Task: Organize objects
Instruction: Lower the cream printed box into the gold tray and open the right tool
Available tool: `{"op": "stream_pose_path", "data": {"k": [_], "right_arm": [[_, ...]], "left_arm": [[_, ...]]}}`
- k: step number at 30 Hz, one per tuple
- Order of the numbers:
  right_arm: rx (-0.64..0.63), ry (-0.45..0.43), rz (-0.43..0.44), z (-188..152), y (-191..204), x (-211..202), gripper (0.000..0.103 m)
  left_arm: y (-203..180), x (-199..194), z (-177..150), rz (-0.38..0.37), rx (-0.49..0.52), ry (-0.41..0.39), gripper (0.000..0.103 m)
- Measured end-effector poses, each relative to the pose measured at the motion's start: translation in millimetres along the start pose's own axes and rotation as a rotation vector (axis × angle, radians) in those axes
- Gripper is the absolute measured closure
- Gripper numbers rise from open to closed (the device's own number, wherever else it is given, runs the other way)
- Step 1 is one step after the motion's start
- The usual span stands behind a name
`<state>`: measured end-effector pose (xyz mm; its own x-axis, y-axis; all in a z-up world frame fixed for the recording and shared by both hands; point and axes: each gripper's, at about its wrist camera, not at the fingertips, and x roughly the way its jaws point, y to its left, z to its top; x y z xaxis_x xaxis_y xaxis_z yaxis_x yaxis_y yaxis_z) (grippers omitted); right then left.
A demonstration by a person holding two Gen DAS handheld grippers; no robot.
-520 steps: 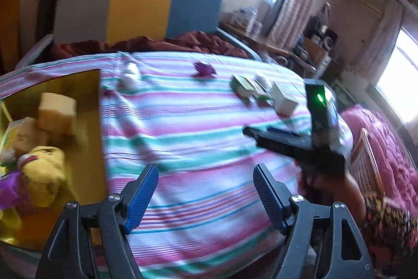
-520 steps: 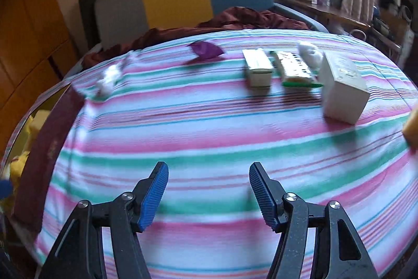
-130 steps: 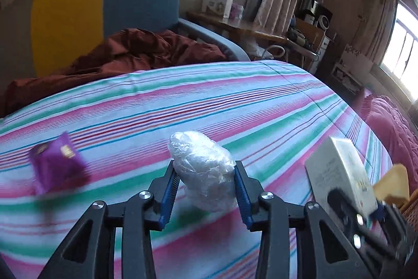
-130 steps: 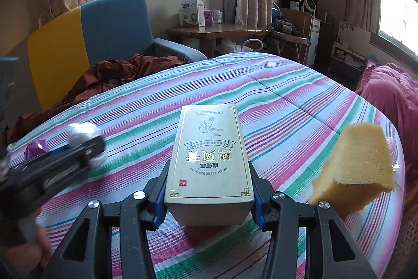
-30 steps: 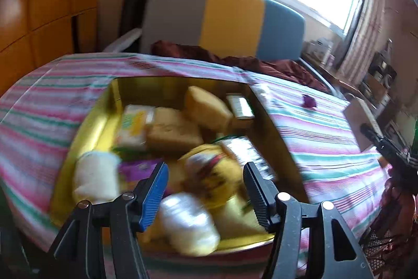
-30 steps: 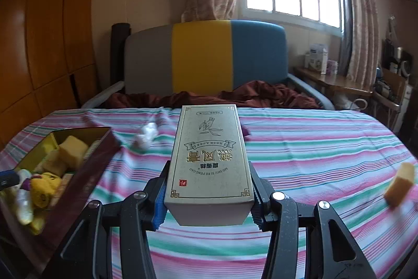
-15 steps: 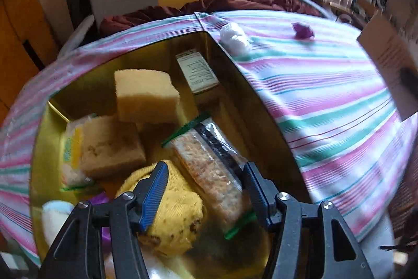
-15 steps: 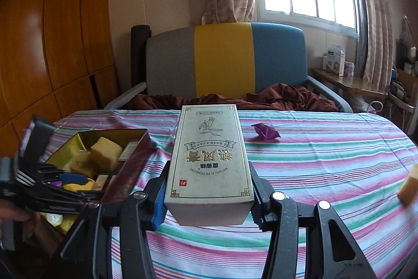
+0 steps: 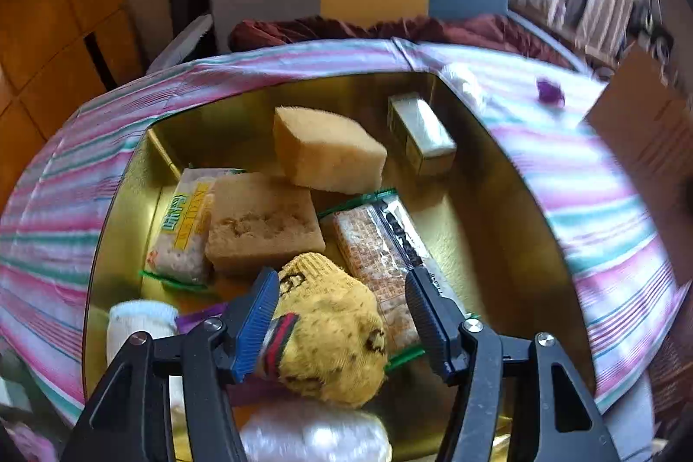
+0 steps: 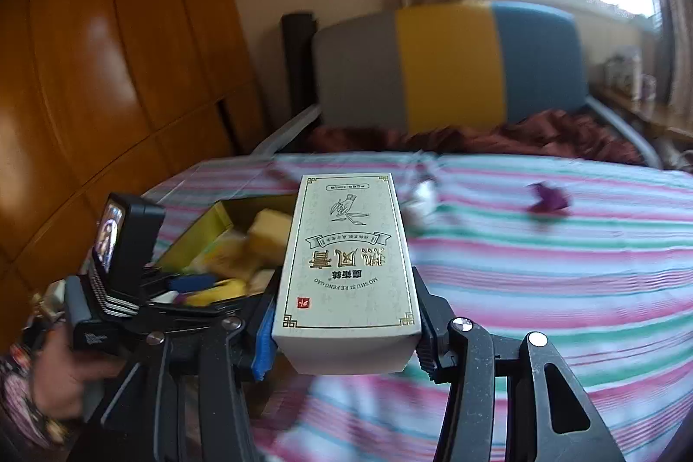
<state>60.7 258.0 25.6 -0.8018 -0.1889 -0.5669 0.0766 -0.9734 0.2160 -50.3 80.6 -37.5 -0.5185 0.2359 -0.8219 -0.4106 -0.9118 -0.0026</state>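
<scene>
An open gold tin (image 9: 511,176) on the striped table holds a yellow sponge (image 9: 325,150), a brown sponge (image 9: 264,221), a small gold box (image 9: 422,133), snack packs (image 9: 377,245), a white sock (image 9: 138,321) and a plastic-wrapped bundle (image 9: 312,436). My left gripper (image 9: 342,321) hangs open over the tin, with a yellow knitted toy (image 9: 333,336) lying between and under its fingers. My right gripper (image 10: 346,334) is shut on a cream printed box (image 10: 351,245), held above the table right of the tin (image 10: 216,219). The left gripper (image 10: 199,295) shows there too, with a hand behind it.
A purple wrapper (image 10: 548,198) and a white wad (image 10: 422,195) lie on the striped cloth (image 10: 563,289) beyond the tin. A grey, yellow and blue chair (image 10: 446,68) with a dark red blanket stands behind the table. Wood panelling (image 10: 108,50) runs along the left.
My left gripper has sunk closer over the tin's contents. My right gripper has swung left with the cream box, so the tin and the left gripper now sit just beside it.
</scene>
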Motion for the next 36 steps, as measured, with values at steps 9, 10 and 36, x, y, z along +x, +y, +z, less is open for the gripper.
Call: {"op": "stream_pose_path", "data": {"k": [9,10,36], "right_arm": [[-0.009,0.142,-0.029,2.7,53.4,46.4,0.052],[-0.012,0.151,-0.047,2.9,57.2,51.6,0.052],[-0.085,0.115,-0.056,-15.7,73.3,54.9,0.066]], "left_arm": [[45.8,-46.3,-25.2,-0.023,-0.303,-0.212,0.041],[50.2,-50.6,-27.3,-0.022,-0.323,-0.232,0.041],[67.4,-66.1,-45.3,-0.117,-0.502,-0.304,0.041]]}}
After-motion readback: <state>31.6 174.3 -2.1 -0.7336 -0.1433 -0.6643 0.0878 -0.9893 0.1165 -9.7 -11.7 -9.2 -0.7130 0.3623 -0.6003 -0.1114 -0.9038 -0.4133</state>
